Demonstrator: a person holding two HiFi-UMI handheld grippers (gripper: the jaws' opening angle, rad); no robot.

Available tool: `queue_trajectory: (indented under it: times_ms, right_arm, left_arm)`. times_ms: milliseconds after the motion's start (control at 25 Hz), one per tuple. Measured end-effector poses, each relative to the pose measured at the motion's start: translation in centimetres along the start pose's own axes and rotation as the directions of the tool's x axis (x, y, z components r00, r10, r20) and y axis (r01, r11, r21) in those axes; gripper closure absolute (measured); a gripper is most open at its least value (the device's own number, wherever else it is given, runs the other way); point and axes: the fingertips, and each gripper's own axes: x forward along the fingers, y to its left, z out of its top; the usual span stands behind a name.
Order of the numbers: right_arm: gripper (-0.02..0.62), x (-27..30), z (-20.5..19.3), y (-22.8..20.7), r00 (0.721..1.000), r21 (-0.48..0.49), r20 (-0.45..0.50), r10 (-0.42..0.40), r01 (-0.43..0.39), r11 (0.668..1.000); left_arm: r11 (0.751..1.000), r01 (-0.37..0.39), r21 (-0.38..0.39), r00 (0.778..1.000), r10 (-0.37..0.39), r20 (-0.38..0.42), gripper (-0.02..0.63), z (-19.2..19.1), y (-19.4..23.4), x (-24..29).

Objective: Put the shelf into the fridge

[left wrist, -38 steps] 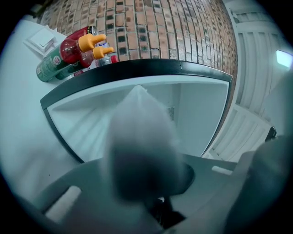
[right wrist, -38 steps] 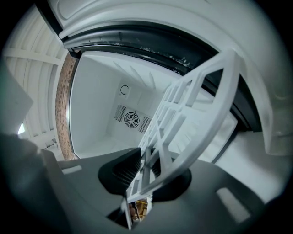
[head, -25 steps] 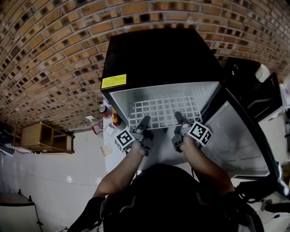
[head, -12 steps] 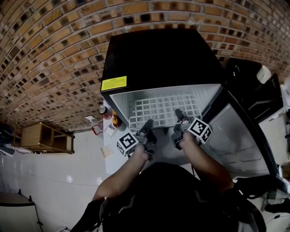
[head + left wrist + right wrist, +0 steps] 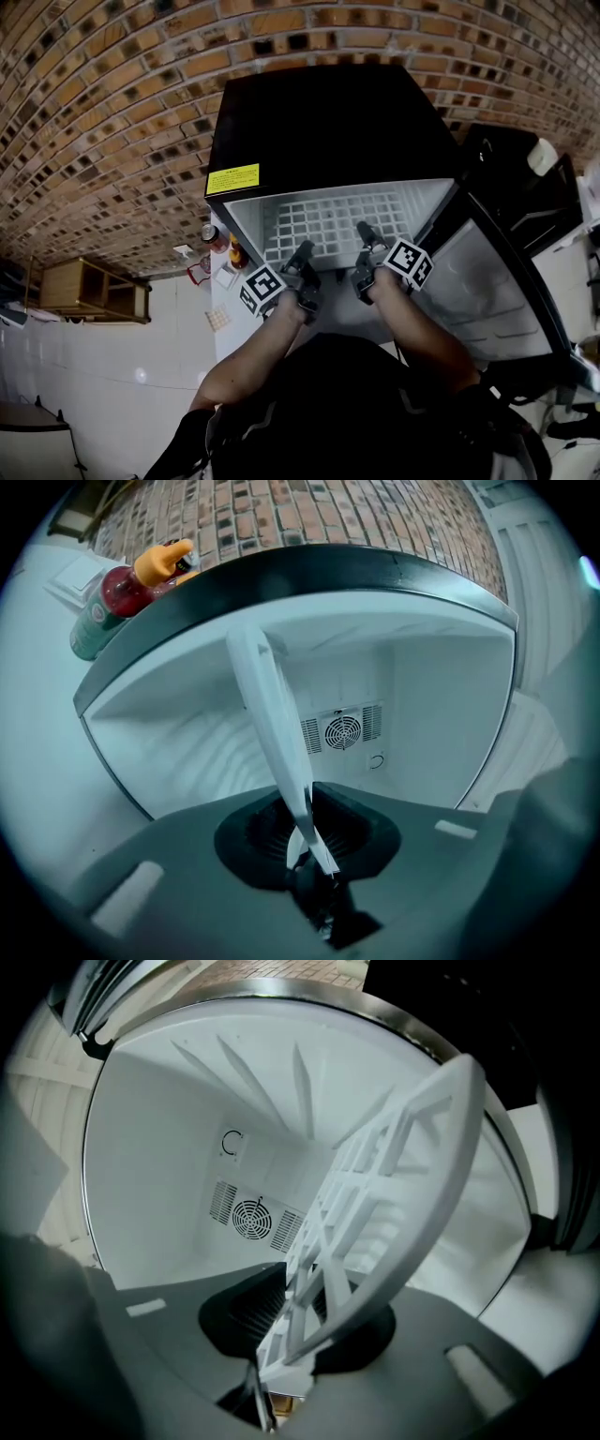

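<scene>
Seating the shelf [image 5: 330, 221] looks like the step in hand. It lies level in the fridge [image 5: 319, 122], with most of the grid inside the white cavity and its front edge at the opening, btwn both grippers. The door [image 5: 487, 286] hangs open on the right.

The left gripper [image 5: 302, 253] has its jaws pinching the shelf's front edge, left of centre. The right gripper [image 5: 364, 232] has just been opening its jaws. The edge sits btwn them w/ slack beside it, so I'd call that side let go, not clamped.

Next, as I judge it, check that both shelf sides rest on the wall ribs [image 5: 202, 752]. Then spread your left jaws too and draw both grippers straight back w/o dragging the shelf forward. If it isn't home, nudge the edge in first.

Each view shows sth the others don't:
- **Head view:** you get the whole layout here, i.e. shelf, both grippers, door, and bottles [image 5: 225, 244] beside the fridge's left wall. It shows nothing of the rear wall or the jaws' grip.
- **Left gripper view:** the shelf is edge-on, running in toward the fan grille [image 5: 342, 731], w/ the ribs plain on the side wall.
- **Right gripper view:** the grid slants across the frame, so that gripper isn't lined up w/ the shelf's plane.
- **Either gripper view:** neither shows the other gripper, nor whether the shelf sits on a rib.
</scene>
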Motion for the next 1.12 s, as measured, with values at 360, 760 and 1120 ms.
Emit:
queue_trajectory:
  times_ms: [360, 760, 1120]
  right_arm:
    - [0.461, -2.6, -2.6, 1.8, 0.997, -0.050, -0.062, 0.037, -0.040, 0.998]
    - [0.486, -2.1, -2.8, 1.0, 0.996, -0.075, -0.078, -0.038, 0.032, 0.997]
    - [0.492, -0.9, -2.4, 1.1, 0.996, -0.069, -0.085, -0.032, 0.026, 0.997]
  left_arm:
    - [1.000, 0.001, 0.022, 1.000, -0.001, 0.000, 0.575, 1.3, 0.0, 1.4]
    - [0.999, -0.035, 0.009, 0.999, 0.035, 0.007, 0.563, 0.8, 0.0, 0.7]
    - [0.996, -0.087, -0.010, 0.996, 0.087, 0.004, 0.558, 0.3, 0.1, -0.9]
